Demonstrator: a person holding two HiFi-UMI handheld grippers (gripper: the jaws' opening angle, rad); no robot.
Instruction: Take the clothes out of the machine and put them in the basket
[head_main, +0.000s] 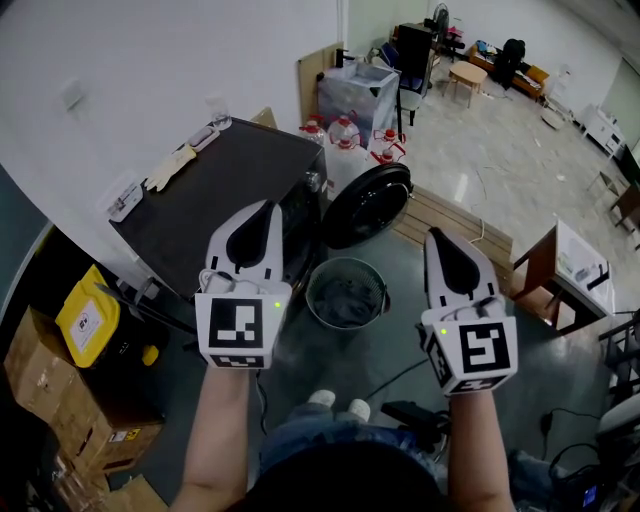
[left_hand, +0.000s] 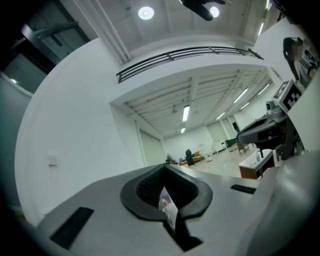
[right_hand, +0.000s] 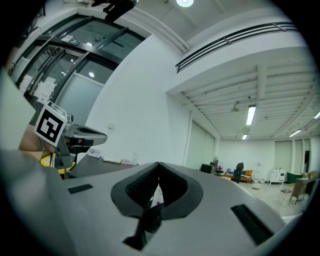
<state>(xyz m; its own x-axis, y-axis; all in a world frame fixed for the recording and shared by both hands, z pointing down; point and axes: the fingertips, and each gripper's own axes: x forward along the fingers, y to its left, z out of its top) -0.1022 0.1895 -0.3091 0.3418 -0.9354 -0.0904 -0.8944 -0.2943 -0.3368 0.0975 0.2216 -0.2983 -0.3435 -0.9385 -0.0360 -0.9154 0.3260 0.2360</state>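
A large white-walled hall with a grey floor spreads beyond both grippers. The black front-loading washing machine (head_main: 215, 190) stands just past the tip of the left gripper (head_main: 268, 207), which covers most of the drum mouth, so I cannot tell whether anything remains inside. The machine's round door (head_main: 366, 205) hangs swung wide, beyond the gap between the 2 grippers, probably so that the mouth stays free to reach. The round basket (head_main: 312, 285) sits on the floor between the 2 grippers and below their tips, just under the door, seemingly so that the carry from drum to basket is short. Dark clothes (head_main: 345, 300) lie in it. The right gripper (head_main: 437, 235) is held level beside the left, well apart from it. In the left gripper view the left gripper (left_hand: 166, 192) has its jaws pressed together on nothing, and the right gripper (right_hand: 156, 192) shows the same in its own view. With both empty and off the machine, this looks like a pause between reaches.
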